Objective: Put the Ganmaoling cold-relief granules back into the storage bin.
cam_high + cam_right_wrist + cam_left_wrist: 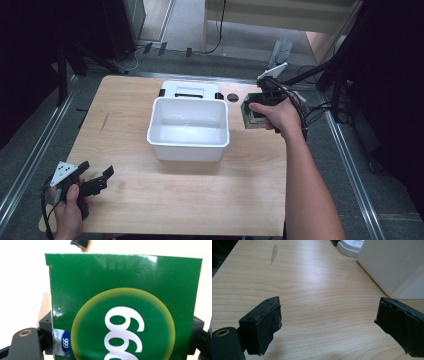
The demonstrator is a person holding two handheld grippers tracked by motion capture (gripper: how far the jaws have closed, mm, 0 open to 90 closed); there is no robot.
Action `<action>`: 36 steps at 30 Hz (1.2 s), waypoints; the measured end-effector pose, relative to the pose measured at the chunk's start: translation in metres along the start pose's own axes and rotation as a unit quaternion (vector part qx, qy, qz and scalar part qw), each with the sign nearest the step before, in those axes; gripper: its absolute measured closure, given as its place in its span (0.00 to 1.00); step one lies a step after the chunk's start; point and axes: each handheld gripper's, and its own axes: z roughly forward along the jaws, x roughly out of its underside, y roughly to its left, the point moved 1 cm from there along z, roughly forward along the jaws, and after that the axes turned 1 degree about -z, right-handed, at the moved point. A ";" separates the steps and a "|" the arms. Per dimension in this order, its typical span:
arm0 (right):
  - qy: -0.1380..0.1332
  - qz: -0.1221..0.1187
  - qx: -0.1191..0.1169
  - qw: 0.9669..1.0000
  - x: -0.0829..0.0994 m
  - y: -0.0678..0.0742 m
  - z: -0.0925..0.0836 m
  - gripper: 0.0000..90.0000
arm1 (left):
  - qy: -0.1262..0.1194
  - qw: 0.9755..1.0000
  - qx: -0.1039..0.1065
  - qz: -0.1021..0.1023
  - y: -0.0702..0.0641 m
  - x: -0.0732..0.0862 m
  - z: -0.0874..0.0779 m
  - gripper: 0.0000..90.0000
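Wooden table (pixel 165 200): the right gripper (pixel 257 107) is pinching a green box (pixel 251 116) beside the white bin (pixel 188 128); placing it inside is likely remaining. The left gripper (pixel 92 179) is resting, jaws spread.

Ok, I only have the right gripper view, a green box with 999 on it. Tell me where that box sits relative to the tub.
Observer: The green box is held in the air just right of the white tub, above the table.
Operator: Report what's in the tub.
Observer: It's empty; a white lid lies flat behind it.
Operator: Give me the other hand.
Observer: The left gripper rests at the table's near left corner, fingers wide apart with bare wood between them.
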 end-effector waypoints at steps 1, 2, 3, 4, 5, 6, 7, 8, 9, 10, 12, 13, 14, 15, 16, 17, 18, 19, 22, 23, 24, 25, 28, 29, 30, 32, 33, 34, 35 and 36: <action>-0.003 -0.005 -0.001 1.000 -0.002 0.003 -0.002 0.19 | 0.000 1.000 0.000 -0.001 0.000 0.000 0.000 0.07; -0.005 -0.007 -0.004 1.000 -0.004 0.007 -0.004 0.19 | -0.002 1.000 0.000 -0.001 0.000 0.000 0.000 0.07; -0.007 -0.014 -0.007 1.000 -0.005 0.010 -0.006 0.19 | -0.002 1.000 0.000 -0.001 0.000 0.000 0.000 0.07; -0.009 -0.021 -0.010 1.000 -0.007 0.015 -0.008 0.19 | -0.002 1.000 0.000 -0.001 0.000 0.000 0.000 0.07; -0.010 -0.025 -0.010 1.000 -0.008 0.018 -0.009 0.19 | -0.003 1.000 0.000 -0.002 0.000 0.000 0.000 0.07; -0.012 -0.031 -0.010 0.999 -0.009 0.020 -0.010 0.19 | -0.003 1.000 0.000 -0.002 0.000 0.000 0.000 0.07; -0.012 -0.039 -0.008 0.999 -0.011 0.024 -0.011 0.19 | -0.003 1.000 0.000 -0.002 0.000 0.000 0.000 0.07; -0.014 -0.045 -0.009 0.999 -0.012 0.027 -0.013 0.19 | -0.003 1.000 0.000 -0.002 0.000 0.000 0.000 0.07; -0.015 -0.049 -0.008 0.999 -0.013 0.029 -0.014 0.19 | -0.003 1.000 0.000 -0.002 0.000 0.000 0.000 0.07; -0.017 -0.050 -0.008 0.999 -0.015 0.032 -0.016 0.19 | -0.003 1.000 0.000 -0.002 0.000 0.000 0.000 0.07; -0.021 -0.055 -0.012 0.998 -0.018 0.036 -0.018 0.19 | -0.002 1.000 0.000 -0.002 0.000 0.000 0.000 0.07; -0.023 -0.059 -0.012 0.998 -0.019 0.038 -0.019 0.19 | -0.002 1.000 0.000 -0.002 0.000 0.000 0.000 0.07; -0.026 -0.065 -0.012 0.997 -0.021 0.041 -0.021 0.18 | -0.002 1.000 0.000 -0.002 0.000 0.000 0.000 0.07; -0.027 -0.068 -0.014 0.997 -0.021 0.043 -0.021 0.18 | -0.002 1.000 0.000 -0.002 0.000 0.000 0.000 0.07; -0.030 -0.070 -0.017 0.997 -0.022 0.045 -0.023 0.18 | -0.002 1.000 0.001 -0.002 0.000 0.000 0.000 0.07; -0.032 -0.073 -0.017 0.997 -0.023 0.047 -0.023 0.19 | -0.002 1.000 0.001 -0.002 0.000 0.000 0.000 0.07; -0.034 -0.077 -0.020 0.996 -0.023 0.049 -0.024 0.18 | -0.002 1.000 0.000 -0.003 0.000 0.000 0.000 0.07; -0.035 -0.083 -0.023 0.996 -0.024 0.052 -0.024 0.18 | -0.002 1.000 0.000 -0.003 0.000 0.000 0.000 0.07; -0.038 -0.115 -0.028 0.992 -0.024 0.062 -0.024 0.18 | -0.002 1.000 0.000 -0.002 0.000 0.000 0.000 0.07; -0.039 -0.124 -0.030 0.991 -0.024 0.064 -0.023 0.18 | -0.003 1.000 0.001 -0.003 0.000 0.000 0.000 0.07; -0.037 -0.137 -0.033 0.989 -0.024 0.068 -0.023 0.18 | -0.003 1.000 0.001 -0.003 0.000 0.000 0.000 0.07; -0.038 -0.145 -0.037 0.988 -0.024 0.070 -0.022 0.18 | -0.003 1.000 0.001 -0.003 0.000 0.000 0.000 0.07; -0.044 -0.186 -0.053 0.980 -0.024 0.079 -0.021 0.18 | -0.003 1.000 0.001 -0.003 0.000 0.000 0.000 0.07; -0.045 -0.194 -0.058 0.978 -0.024 0.082 -0.022 0.18 | -0.003 1.000 0.001 -0.003 0.000 0.000 0.000 0.07; -0.046 -0.209 -0.065 0.975 -0.024 0.086 -0.022 0.18 | -0.002 1.000 0.001 -0.003 0.000 0.000 0.000 0.07; -0.050 -0.240 -0.078 0.966 -0.023 0.093 -0.023 0.19 | -0.003 1.000 0.001 -0.003 0.000 0.000 0.000 0.07; -0.051 -0.252 -0.081 0.963 -0.023 0.095 -0.023 0.19 | -0.002 1.000 0.001 -0.003 0.000 0.000 0.000 0.07; -0.051 -0.272 -0.089 0.957 -0.022 0.100 -0.024 0.19 | -0.003 1.000 0.001 -0.003 0.000 0.000 0.000 0.07; -0.051 -0.286 -0.095 0.952 -0.021 0.103 -0.024 0.19 | -0.003 1.000 0.001 -0.003 0.000 0.000 0.000 0.07; -0.051 -0.306 -0.107 0.945 -0.020 0.107 -0.024 0.19 | -0.003 1.000 0.001 -0.003 0.000 0.000 0.000 0.07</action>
